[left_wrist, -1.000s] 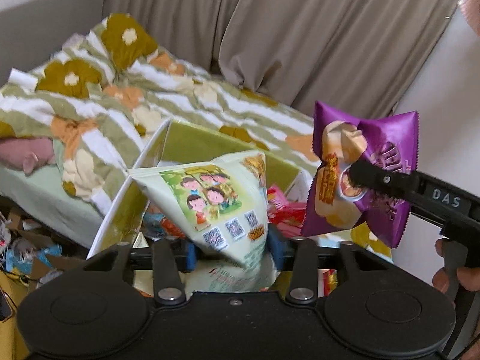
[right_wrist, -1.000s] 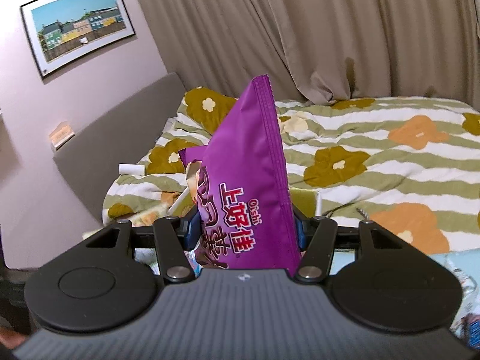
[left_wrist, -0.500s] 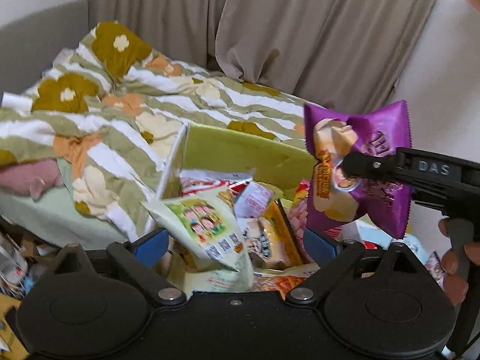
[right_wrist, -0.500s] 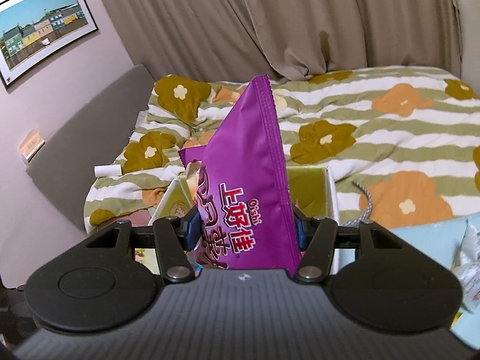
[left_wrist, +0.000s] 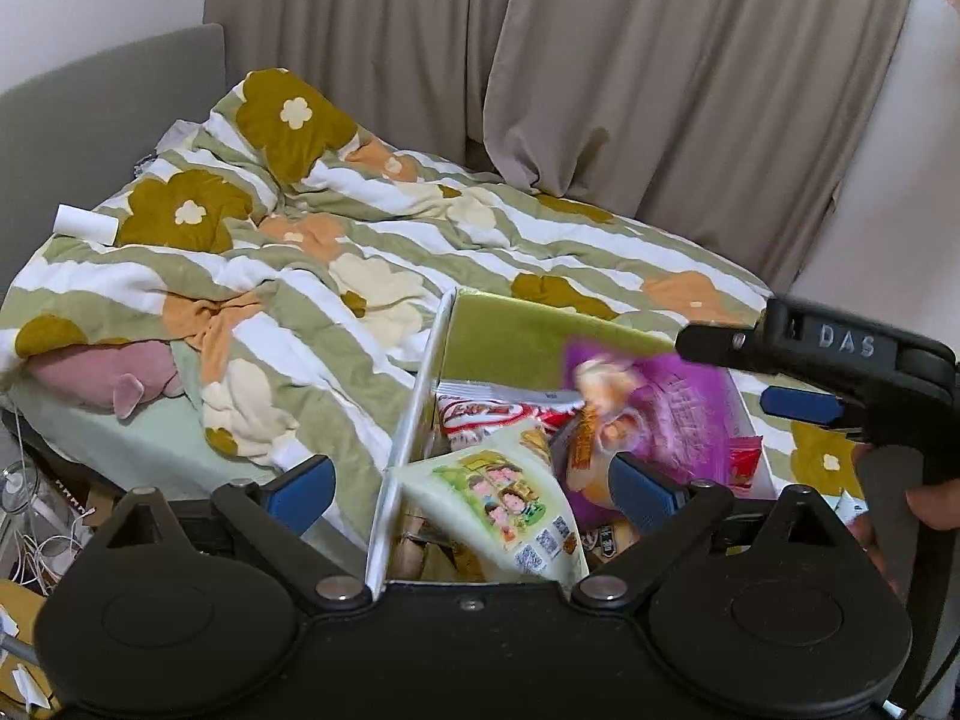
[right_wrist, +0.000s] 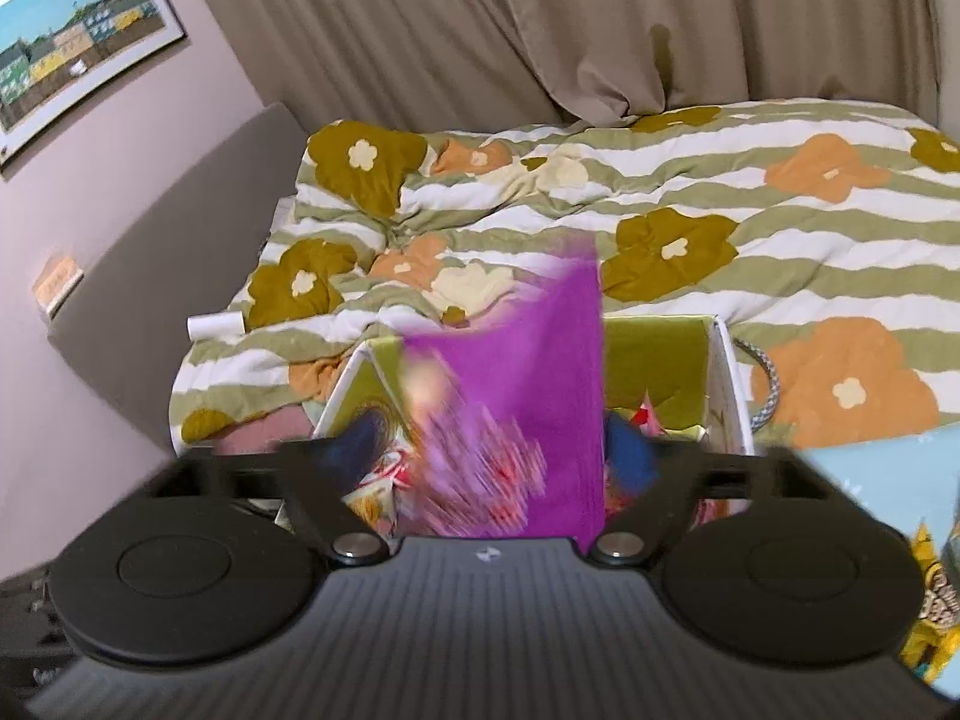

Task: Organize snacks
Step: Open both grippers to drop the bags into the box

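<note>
A box (left_wrist: 510, 336) with green inner walls and white sides stands on the bed, holding several snack packs. A pale green snack bag (left_wrist: 504, 510) with cartoon children lies loose in its near end, below my left gripper (left_wrist: 474, 492), which is open with its blue pads wide apart. My right gripper (left_wrist: 726, 375) reaches in from the right over the box. Its jaws are opening, and the purple chip bag (left_wrist: 654, 414) drops blurred between them into the box. In the right wrist view the purple chip bag (right_wrist: 528, 372) is clear of the pads of my right gripper (right_wrist: 495, 444).
A flowered striped quilt (left_wrist: 312, 276) covers the bed around the box, with beige curtains (left_wrist: 660, 90) behind. A pink plush (left_wrist: 108, 384) lies at the bed's left edge. A light blue surface (right_wrist: 882, 468) with more packs is at the right. A braided cable (right_wrist: 765, 378) lies beside the box.
The left gripper opened and let the pale green bag fall into the box. The right jaws opened just now and the purple bag is falling. Both grippers came closer to the box.
</note>
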Motion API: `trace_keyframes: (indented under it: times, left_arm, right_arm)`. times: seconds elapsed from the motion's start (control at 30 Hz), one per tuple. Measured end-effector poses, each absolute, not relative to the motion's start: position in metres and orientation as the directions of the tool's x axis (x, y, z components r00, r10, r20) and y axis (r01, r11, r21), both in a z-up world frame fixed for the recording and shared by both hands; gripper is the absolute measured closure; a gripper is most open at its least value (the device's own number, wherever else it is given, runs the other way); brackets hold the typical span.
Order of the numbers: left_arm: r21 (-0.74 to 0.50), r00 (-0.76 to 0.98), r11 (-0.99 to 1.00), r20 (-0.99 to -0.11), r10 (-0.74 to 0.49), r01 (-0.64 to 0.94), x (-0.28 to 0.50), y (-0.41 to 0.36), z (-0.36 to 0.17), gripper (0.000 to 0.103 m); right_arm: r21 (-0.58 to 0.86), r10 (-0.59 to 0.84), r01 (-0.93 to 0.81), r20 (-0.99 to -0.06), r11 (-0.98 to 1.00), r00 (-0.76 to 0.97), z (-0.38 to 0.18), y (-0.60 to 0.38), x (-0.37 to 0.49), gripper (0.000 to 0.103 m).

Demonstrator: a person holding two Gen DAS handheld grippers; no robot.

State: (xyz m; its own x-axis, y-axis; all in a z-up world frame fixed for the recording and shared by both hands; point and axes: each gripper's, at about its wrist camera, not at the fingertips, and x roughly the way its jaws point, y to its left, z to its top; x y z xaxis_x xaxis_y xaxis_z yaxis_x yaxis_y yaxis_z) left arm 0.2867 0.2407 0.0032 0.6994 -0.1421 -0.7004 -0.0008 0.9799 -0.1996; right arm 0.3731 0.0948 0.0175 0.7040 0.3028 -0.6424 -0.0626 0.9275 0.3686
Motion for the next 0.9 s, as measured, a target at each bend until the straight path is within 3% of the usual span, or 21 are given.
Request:
trace_keyframes:
  times: [0.6,0.9]
  left_arm:
    - [-0.213,0.734,0.976,-0.655,-0.181,0.051,0.272,0.228,0.017,0.004]
    - [-0.176,0.761,0.981,-0.626,-0.173,0.079,0.246,0.184,0.034,0.003]
  right_arm:
    - [0.314,0.242,-0.051,-0.606,0.948,0.758,0.037,0.084,0.340,0.000]
    - [0.301,0.222,-0.054,-0.560,0.952,0.798,0.060,0.043,0.289,0.000]
